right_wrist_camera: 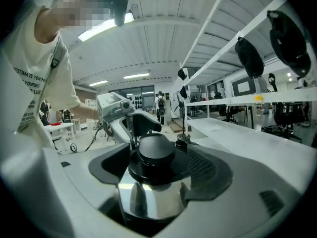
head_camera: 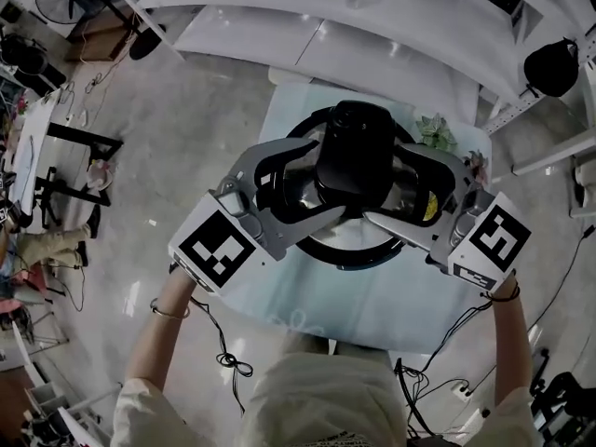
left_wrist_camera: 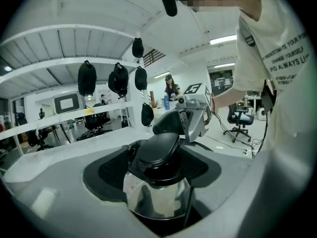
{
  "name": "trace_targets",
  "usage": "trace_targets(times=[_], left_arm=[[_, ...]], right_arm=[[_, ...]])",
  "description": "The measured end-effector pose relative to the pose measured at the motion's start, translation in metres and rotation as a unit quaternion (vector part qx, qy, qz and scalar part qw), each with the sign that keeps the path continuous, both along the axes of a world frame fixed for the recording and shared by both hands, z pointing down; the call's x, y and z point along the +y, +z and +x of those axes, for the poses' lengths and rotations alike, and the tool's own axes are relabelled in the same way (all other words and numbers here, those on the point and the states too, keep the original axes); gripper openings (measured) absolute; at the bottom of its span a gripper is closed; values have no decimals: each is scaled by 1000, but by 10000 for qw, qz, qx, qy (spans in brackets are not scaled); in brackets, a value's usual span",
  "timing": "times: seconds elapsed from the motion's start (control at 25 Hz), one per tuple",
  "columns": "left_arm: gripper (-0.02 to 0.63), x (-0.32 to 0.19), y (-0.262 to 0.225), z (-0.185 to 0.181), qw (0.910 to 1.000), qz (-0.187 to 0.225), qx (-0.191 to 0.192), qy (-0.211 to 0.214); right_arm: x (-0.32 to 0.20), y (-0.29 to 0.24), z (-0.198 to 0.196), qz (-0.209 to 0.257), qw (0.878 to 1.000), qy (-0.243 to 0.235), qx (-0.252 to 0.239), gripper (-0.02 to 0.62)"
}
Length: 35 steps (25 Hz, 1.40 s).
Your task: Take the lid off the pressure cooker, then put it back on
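Observation:
The pressure cooker lid [head_camera: 354, 156], shiny steel with a black handle on top, is clamped from both sides over the cooker's black rim [head_camera: 346, 252]. My left gripper [head_camera: 326, 180] is shut on the lid's left side and my right gripper [head_camera: 386, 182] on its right side. In the left gripper view the lid [left_wrist_camera: 156, 192] sits between the left gripper [left_wrist_camera: 158, 182] jaws, with the right gripper [left_wrist_camera: 193, 115] beyond it. The right gripper view shows the lid [right_wrist_camera: 148, 197] in the right gripper [right_wrist_camera: 153, 182] and the left gripper [right_wrist_camera: 124, 115] opposite. Whether the lid rests on the cooker is unclear.
The cooker stands on a small pale table [head_camera: 372, 296] in front of the person. A little potted plant [head_camera: 433, 130] stands at the table's far right corner. White shelving [head_camera: 372, 26] runs behind it. Cables [head_camera: 228, 357] trail on the floor.

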<state>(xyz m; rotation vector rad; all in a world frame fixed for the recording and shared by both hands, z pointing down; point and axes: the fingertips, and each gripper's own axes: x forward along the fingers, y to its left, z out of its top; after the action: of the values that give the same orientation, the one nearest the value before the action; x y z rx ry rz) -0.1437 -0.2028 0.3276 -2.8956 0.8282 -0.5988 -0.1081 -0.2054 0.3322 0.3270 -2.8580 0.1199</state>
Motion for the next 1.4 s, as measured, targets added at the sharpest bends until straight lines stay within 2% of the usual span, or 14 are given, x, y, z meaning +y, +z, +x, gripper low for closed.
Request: trace_targets(times=[0.24,0.52,0.76,0.88,1.12,1.4], left_arm=[[309,-1,4,5,9964,-193,-165,803],[309,-5,12,14,9887,-222,-388,1429],[308,-1,18,23,9799,-164,-547,1910],[308,0,19,23,9781,-229,-518,2004],[290,-4,18,24,9772,-166,-450,2070],[288,-5,17,23,9771,-84,-395,2089]], right_arm=[[0,1,-7,-8,9994,-166,291,344],[-3,9,-18,86,9967,-408,697,344],[-1,14,-19,-21,9943,-438,969,342],[2,15,-19,9,9936,-514,1007,340],[-1,15,-18,94,9933,-557,1011,275],[-2,15,-19,148,9930,-535,1044,276]])
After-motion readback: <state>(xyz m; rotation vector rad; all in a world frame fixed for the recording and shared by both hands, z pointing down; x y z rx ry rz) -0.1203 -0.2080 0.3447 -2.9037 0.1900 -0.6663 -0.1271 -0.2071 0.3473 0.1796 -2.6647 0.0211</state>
